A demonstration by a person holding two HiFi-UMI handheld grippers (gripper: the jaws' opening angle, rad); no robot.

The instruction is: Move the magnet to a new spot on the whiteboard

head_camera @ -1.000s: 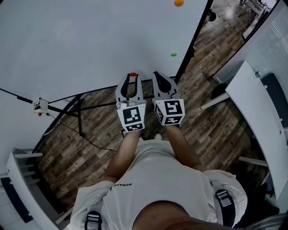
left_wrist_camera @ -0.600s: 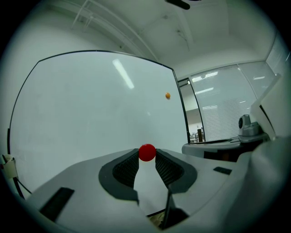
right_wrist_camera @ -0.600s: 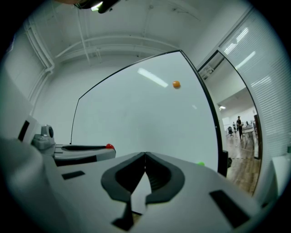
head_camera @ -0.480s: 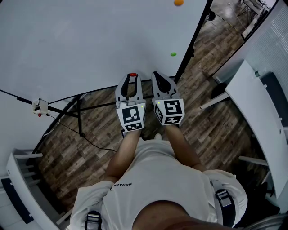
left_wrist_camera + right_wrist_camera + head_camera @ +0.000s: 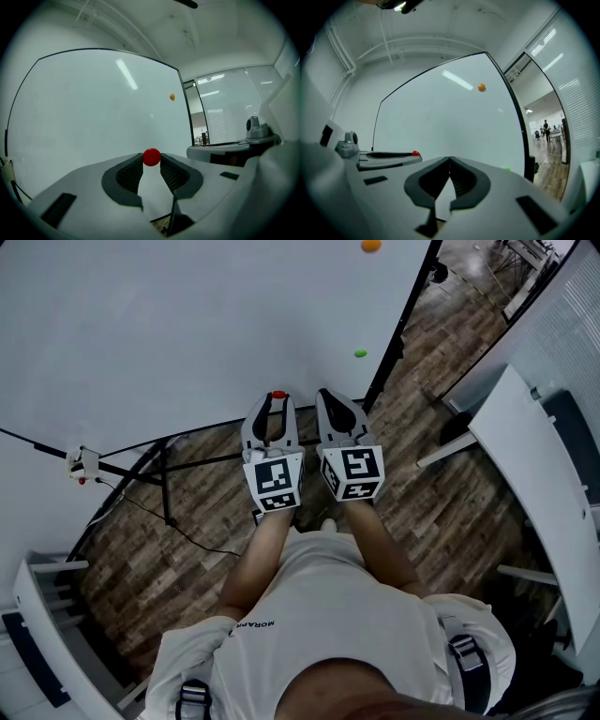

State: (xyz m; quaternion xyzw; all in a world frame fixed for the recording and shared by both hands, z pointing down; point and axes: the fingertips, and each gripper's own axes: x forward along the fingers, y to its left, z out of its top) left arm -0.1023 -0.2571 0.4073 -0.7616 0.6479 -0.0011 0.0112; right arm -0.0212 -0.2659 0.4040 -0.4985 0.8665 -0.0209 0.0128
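Note:
A small red magnet (image 5: 277,396) sits pinched between the tips of my left gripper (image 5: 277,399), just in front of the lower edge of the whiteboard (image 5: 187,324). In the left gripper view the red magnet (image 5: 151,157) fills the gap at the fingertips, with the whiteboard (image 5: 93,117) behind it. My right gripper (image 5: 323,395) is held beside the left one, shut with nothing in it. In the right gripper view its jaws (image 5: 450,160) meet in a closed line and the red magnet (image 5: 415,153) shows at the left. Whether the magnet touches the board I cannot tell.
An orange magnet (image 5: 371,245) and a green magnet (image 5: 360,353) stick to the board near its right edge. The board's black stand legs (image 5: 164,465) spread over the wooden floor. A white table (image 5: 534,474) stands at the right, another white piece of furniture (image 5: 37,615) at the lower left.

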